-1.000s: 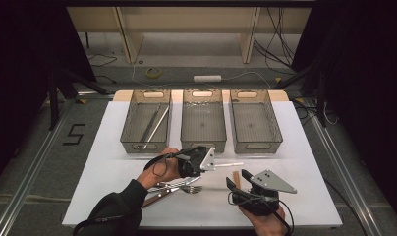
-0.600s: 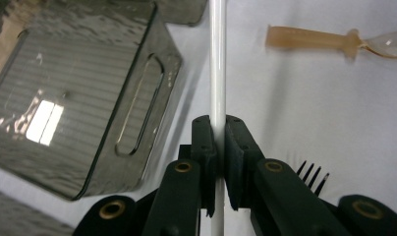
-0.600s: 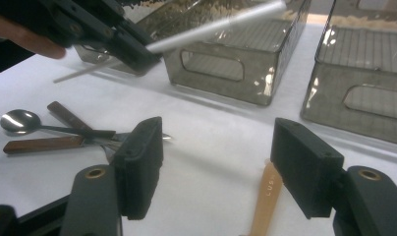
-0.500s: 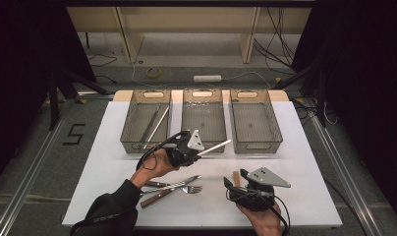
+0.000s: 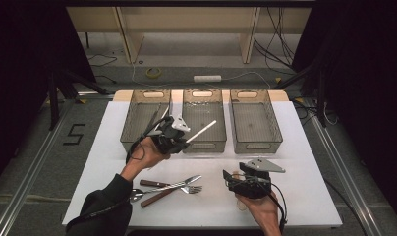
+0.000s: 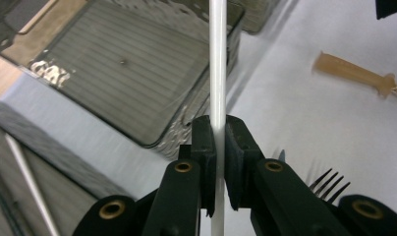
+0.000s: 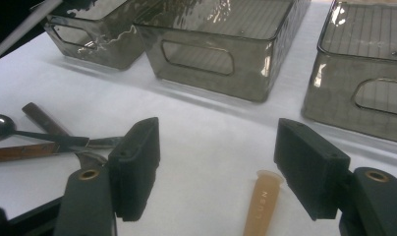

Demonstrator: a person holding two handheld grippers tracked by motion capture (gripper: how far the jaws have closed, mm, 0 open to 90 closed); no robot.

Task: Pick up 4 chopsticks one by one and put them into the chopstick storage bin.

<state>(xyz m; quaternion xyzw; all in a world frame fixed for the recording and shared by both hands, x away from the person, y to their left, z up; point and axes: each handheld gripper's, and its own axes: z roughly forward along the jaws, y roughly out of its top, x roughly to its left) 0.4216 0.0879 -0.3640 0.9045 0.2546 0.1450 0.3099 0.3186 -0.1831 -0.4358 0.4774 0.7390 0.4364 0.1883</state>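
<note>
My left gripper point(image 5: 179, 139) is shut on a thin white stick point(image 5: 202, 131), held off the table in front of the left bin point(image 5: 132, 129) and middle bin point(image 5: 202, 145). In the left gripper view the pads point(image 6: 205, 142) pinch the stick point(image 6: 217, 69), which runs up over the middle bin point(image 6: 113, 73). My right gripper point(image 5: 232, 178) is low at the front right. Its jaws have just been opening and stand wide point(image 7: 216, 147). A tan handle-shaped piece point(image 7: 262, 206) lies on the table between them, untouched.
Three smoky clear bins stand in a row at the back, including the right bin point(image 5: 253, 142). The left one holds a long thin utensil point(image 5: 154, 119). Forks point(image 5: 186, 186), a spoon point(image 7: 0, 125) and a wooden-handled knife point(image 5: 155, 195) lie at the front left of the white table point(image 5: 309, 196).
The left gripper has risen off the table with the white stick and moved back towards the bins. The right gripper has shifted a little to the left, its jaws wider.
</note>
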